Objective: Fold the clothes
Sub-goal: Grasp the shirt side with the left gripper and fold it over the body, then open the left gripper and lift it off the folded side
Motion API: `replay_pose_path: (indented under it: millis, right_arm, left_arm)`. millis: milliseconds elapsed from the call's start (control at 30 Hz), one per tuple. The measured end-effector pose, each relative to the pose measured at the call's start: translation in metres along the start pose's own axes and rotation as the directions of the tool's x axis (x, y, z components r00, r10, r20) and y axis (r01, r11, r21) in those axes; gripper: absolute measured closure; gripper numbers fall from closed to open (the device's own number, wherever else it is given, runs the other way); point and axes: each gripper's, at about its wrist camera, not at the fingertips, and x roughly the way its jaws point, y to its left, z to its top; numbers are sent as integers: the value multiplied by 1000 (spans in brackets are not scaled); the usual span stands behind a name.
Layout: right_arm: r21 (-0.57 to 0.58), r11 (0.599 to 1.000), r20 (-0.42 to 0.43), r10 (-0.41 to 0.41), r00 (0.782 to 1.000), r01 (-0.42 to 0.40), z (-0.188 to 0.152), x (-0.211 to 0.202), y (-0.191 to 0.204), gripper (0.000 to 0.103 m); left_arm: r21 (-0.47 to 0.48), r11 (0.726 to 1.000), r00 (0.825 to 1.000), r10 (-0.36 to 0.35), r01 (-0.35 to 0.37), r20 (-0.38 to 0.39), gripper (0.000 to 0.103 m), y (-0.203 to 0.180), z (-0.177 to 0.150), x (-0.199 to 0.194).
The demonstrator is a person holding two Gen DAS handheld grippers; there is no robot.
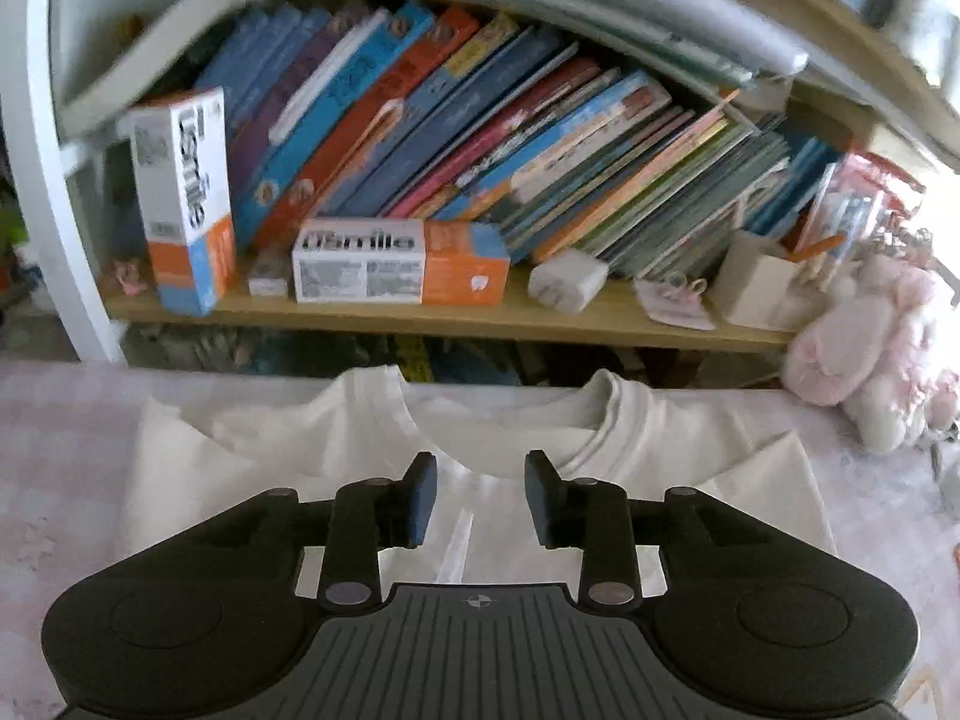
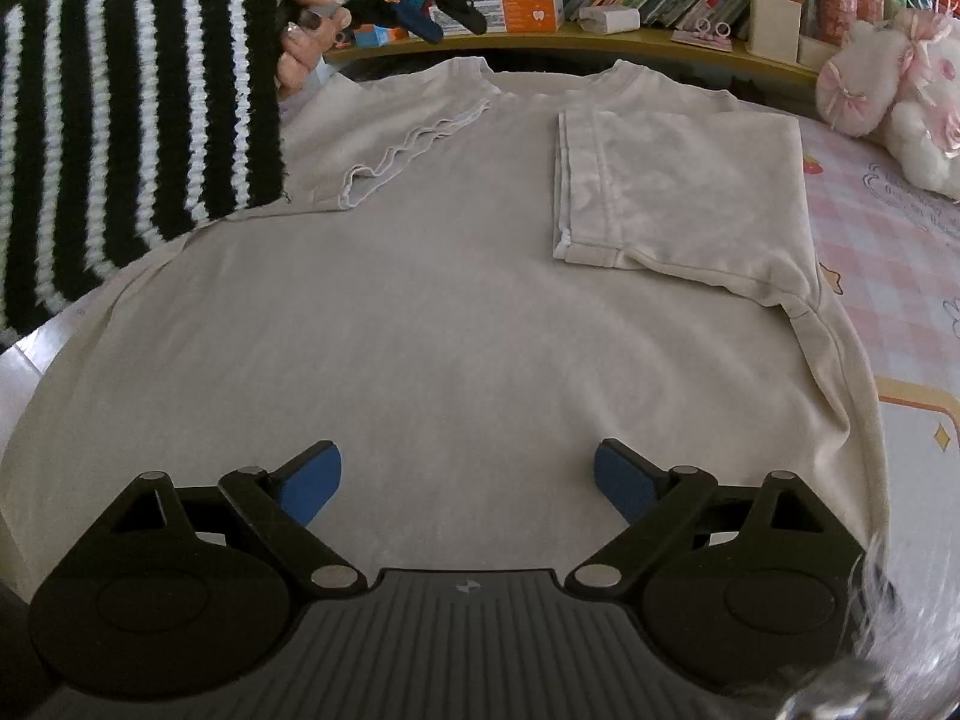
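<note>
A: What did you have nearest you?

B: My right tool [image 2: 467, 483] hung over the lower body of the cream T-shirt [image 2: 420, 312], jaws spread wide, nothing between them. The shirt lay flat on the pink checked worktop [image 2: 888, 276], hem towards me at six o'clock, collar away at twelve.

A: And the sleeves?

B: At about one o'clock the right sleeve [image 2: 678, 180] was folded in over the chest. At eleven o'clock the left sleeve [image 2: 384, 144] was also turned inward, its hem rippled and less tidy.

A: Where was the other tool?

B: My left tool [image 1: 480, 495] was up by the collar [image 1: 498, 420], jaws partly apart and empty, clear of the cloth. From the right camera I could see my striped sleeve [image 2: 132, 138] and hand [image 2: 303, 18] carrying it at eleven o'clock.

A: How would you have done the next fold well?

B: I judged a side panel fold was due. I'd pinch shoulder and hem on the same side together, keep the edge taut, and lay it parallel to the centre line so the sleeve stayed trapped inside.

A: Anything beyond?

B: A shelf of books [image 1: 480, 138] at twelve, a pink plush toy [image 2: 888, 90] at two.
</note>
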Motion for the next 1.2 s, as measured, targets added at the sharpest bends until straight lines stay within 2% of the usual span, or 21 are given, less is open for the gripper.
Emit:
replay_pose_path:
  millis: [67,133,300,433,533,600,733,900,1067,1200]
  right_arm:
    - [2,1000,2,5,1000,-5,0,-1,-1,11]
    - [2,1000,3,9,1000,-9,-1,-1,-2,10]
    - [-29,1000,-4,2,1000,-2,-1,1,2,8]
    - [-60,998,-11,-16,1000,15,-1,3,7,7]
    - [-62,998,-16,-28,999,27,0,4,9,8]
    - [-51,998,-13,-36,999,35,2,4,9,9]
    - [-34,997,13,-66,998,67,4,-3,6,9]
    - [-12,993,27,-118,993,118,2,-11,0,9]
    - [8,986,31,-168,985,168,-3,-15,-6,9]
    - [3,979,34,-204,978,204,-6,-18,-7,9]
  left_arm:
    - [38,999,999,-5,4,36,46,3,-15,-21]
    - [86,996,999,14,-17,41,46,10,-31,-39]
    - [191,976,994,105,-101,-14,46,31,-83,-75]
    - [213,961,982,188,-177,-34,46,40,-116,-97]
    - [190,957,973,227,-217,-31,45,43,-131,-109]
    - [176,956,970,243,-235,-25,38,42,-138,-115]
    - [181,950,966,259,-254,-5,37,40,-145,-125]
    - [175,949,965,262,-262,27,23,42,-146,-133]
    - [146,957,968,251,-252,25,23,46,-144,-132]
    - [167,957,971,237,-237,20,23,44,-145,-127]
